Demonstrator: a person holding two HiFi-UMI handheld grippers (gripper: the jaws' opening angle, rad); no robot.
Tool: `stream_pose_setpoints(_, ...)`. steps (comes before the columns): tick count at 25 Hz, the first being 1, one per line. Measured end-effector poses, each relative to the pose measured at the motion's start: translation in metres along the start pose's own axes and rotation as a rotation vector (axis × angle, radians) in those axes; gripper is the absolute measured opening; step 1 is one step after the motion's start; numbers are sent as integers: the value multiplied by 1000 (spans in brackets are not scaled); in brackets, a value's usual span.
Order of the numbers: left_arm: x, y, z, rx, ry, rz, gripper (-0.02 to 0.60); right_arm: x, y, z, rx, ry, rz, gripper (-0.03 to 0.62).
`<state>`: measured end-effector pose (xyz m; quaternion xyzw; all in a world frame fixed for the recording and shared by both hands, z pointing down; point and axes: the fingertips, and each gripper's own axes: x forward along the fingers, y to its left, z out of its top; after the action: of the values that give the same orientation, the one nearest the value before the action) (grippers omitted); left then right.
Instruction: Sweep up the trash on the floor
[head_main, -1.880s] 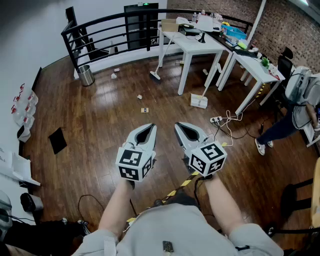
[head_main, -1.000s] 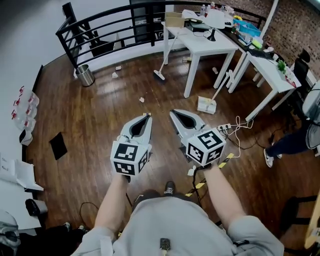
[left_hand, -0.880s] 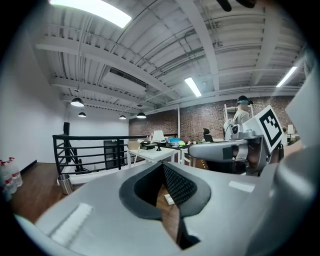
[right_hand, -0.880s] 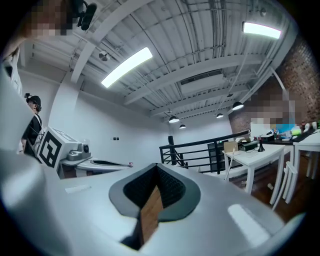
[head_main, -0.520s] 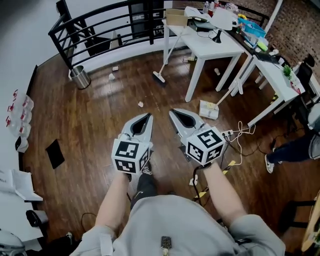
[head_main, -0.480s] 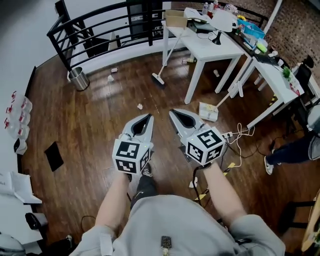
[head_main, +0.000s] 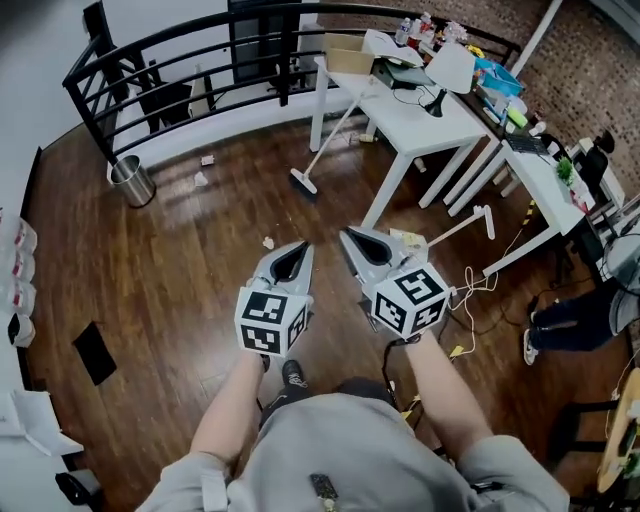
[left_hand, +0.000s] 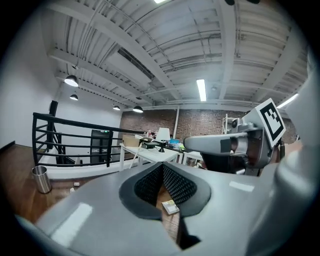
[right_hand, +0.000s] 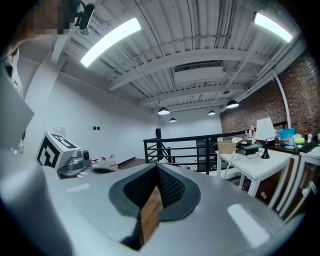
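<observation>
Both grippers are held out side by side above the dark wood floor, jaws shut and empty. My left gripper (head_main: 298, 249) hangs just right of a small scrap of trash (head_main: 268, 242). Two more scraps (head_main: 200, 180) lie farther off by the railing. My right gripper (head_main: 351, 238) is beside a white dustpan (head_main: 405, 240) whose long handle (head_main: 462, 226) slants to the right. A white broom (head_main: 322, 148) leans on the white table (head_main: 400, 95), its head on the floor. Past the tip of the left gripper (left_hand: 162, 165), the dustpan (left_hand: 170, 206) shows through its jaws. The right gripper (right_hand: 156, 166) points toward the railing.
A steel trash can (head_main: 131, 181) stands by the black railing (head_main: 190, 50) at the far left. Two cluttered white tables (head_main: 535, 165) fill the right side, with cables (head_main: 470, 300) on the floor beneath. A black flat object (head_main: 94, 352) lies at left. A seated person (head_main: 580, 320) is at right.
I have walked forward: the tables, broom and dustpan have come closer and the scrap now lies beside the left gripper. Both grippers kept their pose, shut.
</observation>
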<state>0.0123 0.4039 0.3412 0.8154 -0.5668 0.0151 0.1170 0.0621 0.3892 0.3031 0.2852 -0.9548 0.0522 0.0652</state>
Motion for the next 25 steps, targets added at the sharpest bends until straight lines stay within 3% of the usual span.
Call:
stream_pose_setpoints(10,107,57,17,18,27,20,6,68,-100,-2,52,-9,-15,0)
stream_pose_setpoints(20,240,72,44,57,57,81,8,123,-233,24,84,-70,77,0)
stream_pose_setpoints(25,296,79,55,80,83,104,6,140,-297,21,138,-74,79,0)
